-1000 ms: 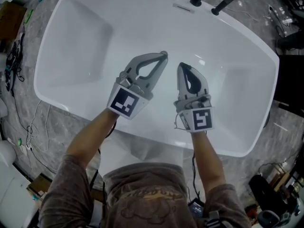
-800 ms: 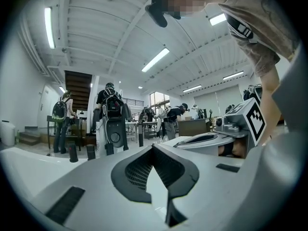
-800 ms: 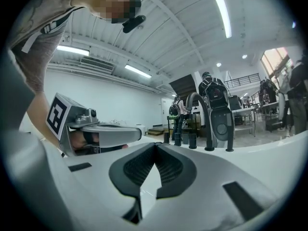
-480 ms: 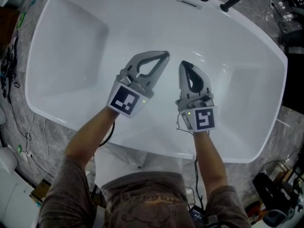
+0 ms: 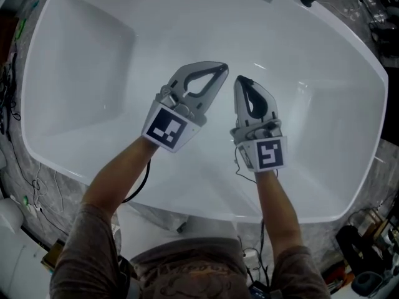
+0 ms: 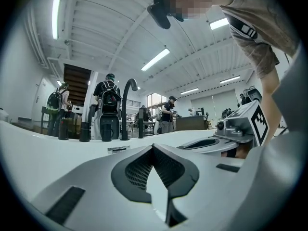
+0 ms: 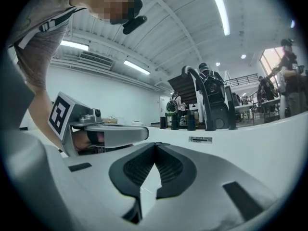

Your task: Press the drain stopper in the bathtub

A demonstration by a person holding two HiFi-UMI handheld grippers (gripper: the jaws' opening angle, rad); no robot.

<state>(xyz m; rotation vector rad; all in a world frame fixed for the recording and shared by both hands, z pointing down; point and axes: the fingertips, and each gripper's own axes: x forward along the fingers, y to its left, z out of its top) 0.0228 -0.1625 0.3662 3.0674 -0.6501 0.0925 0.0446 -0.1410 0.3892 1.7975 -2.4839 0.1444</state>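
left gripper: jaws pressed together, empty, hovering over the floor of the bathtub | right gripper: also closed on nothing, just beside it | closed tips probably suit pushing | drain stopper: not visible, likely hidden under the grippers

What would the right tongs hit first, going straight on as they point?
Right tongs: likely the tub's far wall, near the overflow slot; depth is unclear.
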